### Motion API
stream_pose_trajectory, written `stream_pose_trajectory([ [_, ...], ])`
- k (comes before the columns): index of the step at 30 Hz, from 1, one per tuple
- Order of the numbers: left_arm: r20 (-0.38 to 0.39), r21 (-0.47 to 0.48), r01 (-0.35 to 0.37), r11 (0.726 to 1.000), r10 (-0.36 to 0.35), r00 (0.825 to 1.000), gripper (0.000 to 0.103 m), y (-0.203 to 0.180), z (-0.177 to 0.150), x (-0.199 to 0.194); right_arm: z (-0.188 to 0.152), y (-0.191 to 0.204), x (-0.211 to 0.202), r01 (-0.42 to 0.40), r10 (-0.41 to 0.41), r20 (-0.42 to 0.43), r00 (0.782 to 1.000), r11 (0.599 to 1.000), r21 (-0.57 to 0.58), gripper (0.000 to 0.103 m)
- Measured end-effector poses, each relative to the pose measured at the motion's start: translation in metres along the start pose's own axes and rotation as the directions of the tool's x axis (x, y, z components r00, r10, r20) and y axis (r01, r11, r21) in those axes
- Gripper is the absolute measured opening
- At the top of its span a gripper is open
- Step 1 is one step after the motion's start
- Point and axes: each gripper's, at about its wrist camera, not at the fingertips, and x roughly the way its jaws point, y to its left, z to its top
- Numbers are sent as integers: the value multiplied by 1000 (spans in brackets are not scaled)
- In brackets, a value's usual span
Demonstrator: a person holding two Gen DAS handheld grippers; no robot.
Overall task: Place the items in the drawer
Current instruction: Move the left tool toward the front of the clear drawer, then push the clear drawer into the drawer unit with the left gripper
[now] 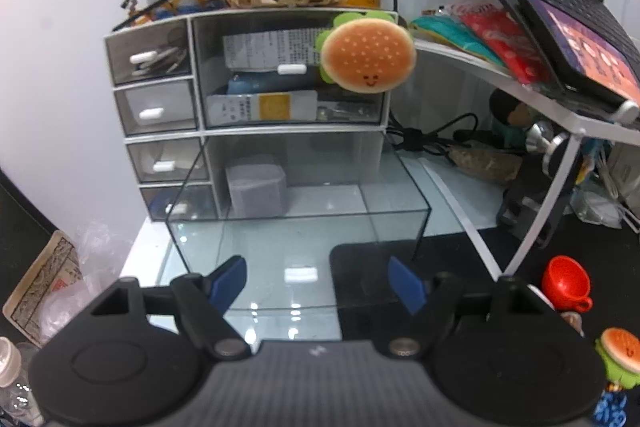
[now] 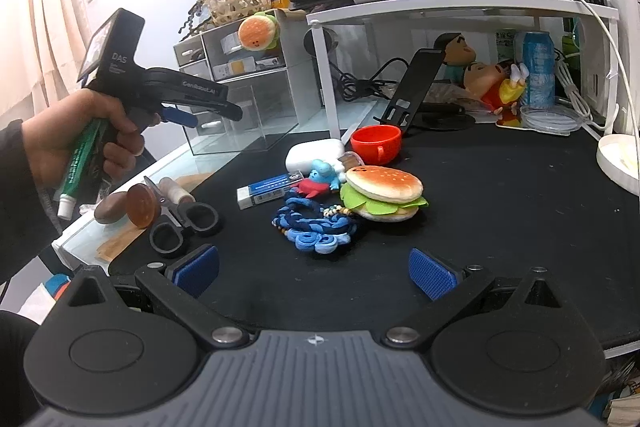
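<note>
The clear drawer (image 1: 300, 219) of the white drawer unit (image 1: 296, 131) is pulled out, and nothing is visible on its floor. My left gripper (image 1: 318, 283) hovers open just before its front wall, nothing between the fingers. In the right wrist view a hand holds that left gripper (image 2: 208, 113) by the drawer (image 2: 244, 123). My right gripper (image 2: 316, 271) is open above the black mat (image 2: 500, 227). Ahead of it lie a blue knotted ornament (image 2: 316, 227), a burger plush (image 2: 382, 195), an eraser (image 2: 268, 191), a small blue toy (image 2: 324, 173), a white case (image 2: 314, 155) and a red cup (image 2: 376, 143).
Scissors (image 2: 184, 223), a round brown disc (image 2: 142, 205) and a thread spool (image 2: 176, 193) lie at the mat's left edge. A second burger plush (image 1: 368, 57) hangs on the drawer unit. A white shelf (image 2: 440, 7) carries a laptop and a phone. A grey block (image 1: 256, 189) sits in the drawer cavity.
</note>
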Motion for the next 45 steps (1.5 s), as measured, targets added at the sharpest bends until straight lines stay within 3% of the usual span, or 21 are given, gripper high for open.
stream_pose_trajectory([
  [45,-19,12,-41,999,42,999,80,-6,51,60,-1,-14,5,-17,16,32,999,999,27,103],
])
